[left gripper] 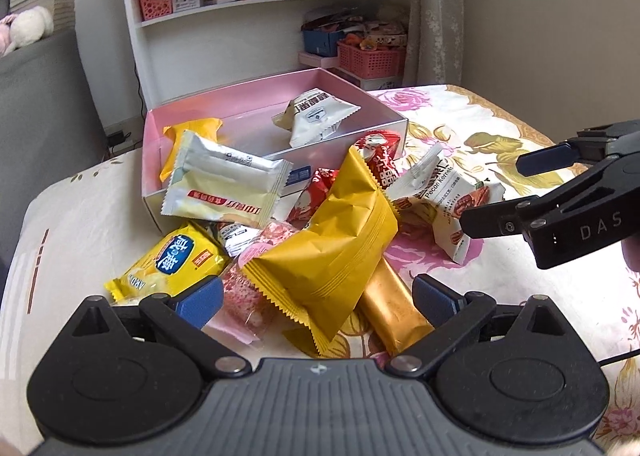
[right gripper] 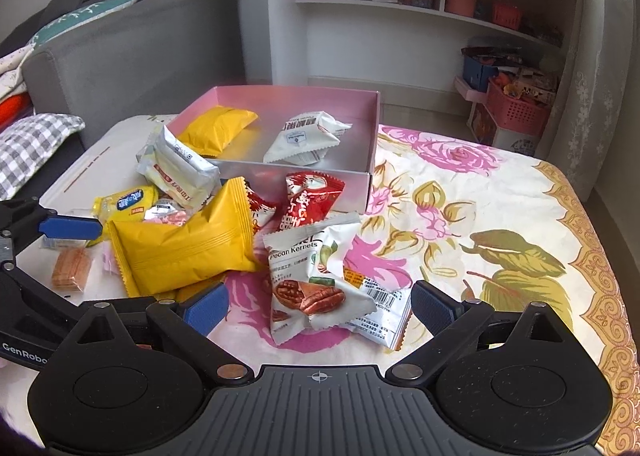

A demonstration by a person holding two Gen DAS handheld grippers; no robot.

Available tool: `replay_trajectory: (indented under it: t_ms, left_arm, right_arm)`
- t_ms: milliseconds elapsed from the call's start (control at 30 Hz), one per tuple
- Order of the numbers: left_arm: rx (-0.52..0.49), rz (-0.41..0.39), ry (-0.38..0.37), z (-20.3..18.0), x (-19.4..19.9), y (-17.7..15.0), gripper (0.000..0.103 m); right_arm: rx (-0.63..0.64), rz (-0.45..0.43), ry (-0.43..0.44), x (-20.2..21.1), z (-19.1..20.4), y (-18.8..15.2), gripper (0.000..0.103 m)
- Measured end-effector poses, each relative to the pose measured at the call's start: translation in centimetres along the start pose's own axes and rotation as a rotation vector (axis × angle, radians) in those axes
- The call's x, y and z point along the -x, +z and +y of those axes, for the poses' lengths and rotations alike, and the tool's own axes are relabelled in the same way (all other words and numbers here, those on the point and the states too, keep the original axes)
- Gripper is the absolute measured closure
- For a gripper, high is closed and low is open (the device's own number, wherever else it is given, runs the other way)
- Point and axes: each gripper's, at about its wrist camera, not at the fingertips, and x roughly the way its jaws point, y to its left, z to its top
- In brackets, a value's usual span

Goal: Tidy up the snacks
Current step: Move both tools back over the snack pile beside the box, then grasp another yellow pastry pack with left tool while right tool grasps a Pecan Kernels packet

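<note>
While both tongs (left gripper: 316, 302) (right gripper: 320, 306) gape empty, snacks (left gripper: 320, 252) crowd the box's (left gripper: 276, 159) near edge.

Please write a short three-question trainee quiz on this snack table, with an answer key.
1. True or false: the pink box is empty.
2. How many packets lie inside it?
3. Which packet sits between the right gripper's open fingers: A) pecan kernels packet, B) blue-label yellow packet?

Key:
1. False.
2. Two: a yellow packet and a white packet.
3. A; the left gripper, also open, frames the large yellow packet.
</note>
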Motion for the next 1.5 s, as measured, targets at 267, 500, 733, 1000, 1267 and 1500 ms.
replay_trajectory:
  t_ms: [267,500,733,1000,1267,1500]
  left_arm:
    - [-0.111,-0.019,0.004,-1.1,-1.2,0.6,0.010]
    - [-0.144,-0.009,0.028,-1.2,-2.2,1.1,0.016]
    - [-0.192,-0.006,0.052,-1.6,-2.8,1.0,0.018]
    - [-0.246,-0.033,0.070,-1.9,-2.9,1.1,0.015]
    - [-0.360,-0.065,0.145,-3.0,-3.0,1.1,0.010]
    - [-0.351,-0.073,0.123,-3.0,-2.8,1.5,0.013]
  right_arm:
    - [-0.049,0.068,0.031,-1.9,-1.1,0.0,0.004]
    - [-0.082,0.105,0.040,-3.6,-1.3,0.4,0.004]
    - [-0.060,0.109,0.011,-4.5,-0.7,0.8,0.005]
    - [-0.044,0.116,-0.023,-5.0,-0.6,0.9,0.009]
    - [-0.031,0.098,-0.032,-4.7,-0.8,1.0,0.014]
    - [0.018,0.087,-0.036,-4.7,-0.5,1.0,0.015]
